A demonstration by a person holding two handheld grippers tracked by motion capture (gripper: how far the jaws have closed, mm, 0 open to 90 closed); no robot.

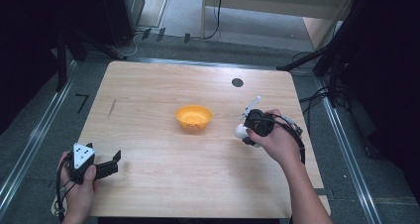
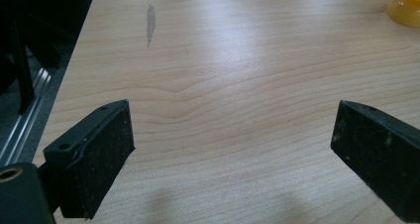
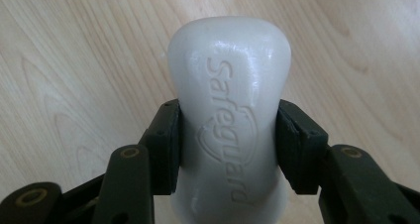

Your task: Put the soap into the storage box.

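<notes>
- While the right gripper [image 3: 228, 149] clamps a white soap bar [image 3: 229, 120] between its fingers [image 3: 166, 147], the bar sits clear of the desk [image 1: 163, 169], right of centre in the high view.
- An orange bowl [image 1: 193, 117] stands near the desk's middle, just left of the soap [image 1: 241, 131]; bare wood lies between them.
- At the near left corner the left gripper [image 2: 233, 149] has its fingers [image 2: 106, 149] wide apart with bare wood between them.
- A black round spot [image 1: 237, 82] sits toward the far edge, and a grey smear [image 1: 112, 107] marks the left side.
- Pale wood-grain top; grey floor, metal rails, cables and dark stands around it.
</notes>
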